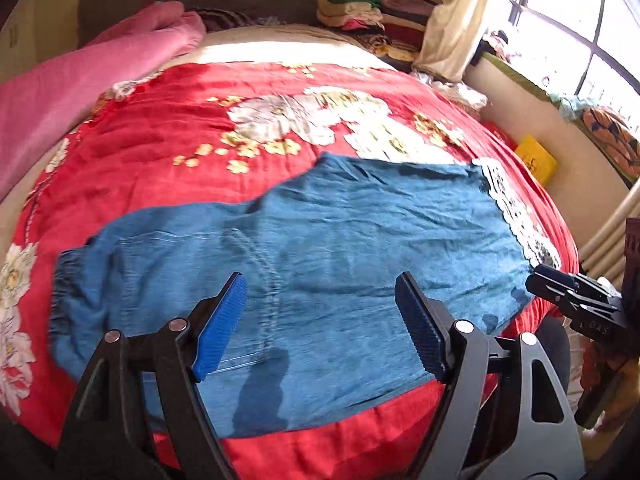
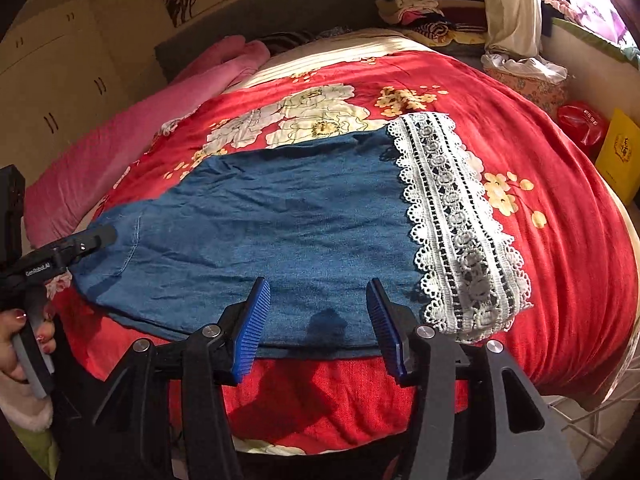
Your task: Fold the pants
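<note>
Blue denim pants (image 1: 304,264) lie flat on a red floral bedspread (image 1: 168,148), elastic waistband at the left, white lace hem (image 2: 452,216) at the right. My left gripper (image 1: 320,320) is open and empty, hovering above the waist half. My right gripper (image 2: 318,320) is open and empty above the near edge of the legs (image 2: 280,220), just left of the lace. The right gripper also shows at the right edge of the left wrist view (image 1: 576,296); the left gripper shows at the left of the right wrist view (image 2: 80,244).
A pink blanket (image 1: 80,80) lies along the bed's left side. Folded clothes (image 1: 360,12) are stacked at the far corner. A yellow box (image 1: 536,160) and a red bag (image 2: 580,128) sit between bed and window wall. A wardrobe (image 2: 60,80) stands at the left.
</note>
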A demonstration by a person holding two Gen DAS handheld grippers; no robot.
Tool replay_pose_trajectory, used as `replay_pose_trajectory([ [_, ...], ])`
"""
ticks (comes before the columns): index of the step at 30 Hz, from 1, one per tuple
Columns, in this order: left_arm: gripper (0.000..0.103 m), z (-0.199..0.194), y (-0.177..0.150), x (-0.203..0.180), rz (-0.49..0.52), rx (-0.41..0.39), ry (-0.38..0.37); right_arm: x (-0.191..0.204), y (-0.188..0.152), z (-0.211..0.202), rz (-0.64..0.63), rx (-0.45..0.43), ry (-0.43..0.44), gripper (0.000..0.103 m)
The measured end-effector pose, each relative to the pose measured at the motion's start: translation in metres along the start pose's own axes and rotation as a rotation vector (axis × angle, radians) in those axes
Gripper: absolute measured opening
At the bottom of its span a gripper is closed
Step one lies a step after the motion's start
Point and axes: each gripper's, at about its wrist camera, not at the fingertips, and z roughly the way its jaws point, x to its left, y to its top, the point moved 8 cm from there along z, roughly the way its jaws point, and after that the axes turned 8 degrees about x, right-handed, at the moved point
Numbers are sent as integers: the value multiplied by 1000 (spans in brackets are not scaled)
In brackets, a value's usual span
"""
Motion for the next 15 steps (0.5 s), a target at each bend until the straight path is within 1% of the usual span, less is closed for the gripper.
replay_pose_trajectory([
  [2,69,22,-2,-15,45,35,-3,-3,-4,8,8,28,-7,53],
  [4,69,40,-7,-21,67,72,16,-7,-10,17,12,69,-20,55],
  [6,75,55,-14,-23,81,105,22,-9,-16,26,-3,98,-32,56],
  [7,76,61,-17,-23,96,112,32,-9,-18,29,-10,96,-36,56],
  [10,80,67,-23,-23,124,99,39,-9,-19,35,-14,92,-45,57],
  [13,82,65,-22,-23,126,96,29,-5,-17,35,-16,81,-17,66],
  [15,82,59,-21,-24,120,95,17,-4,-15,25,-2,58,5,66],
])
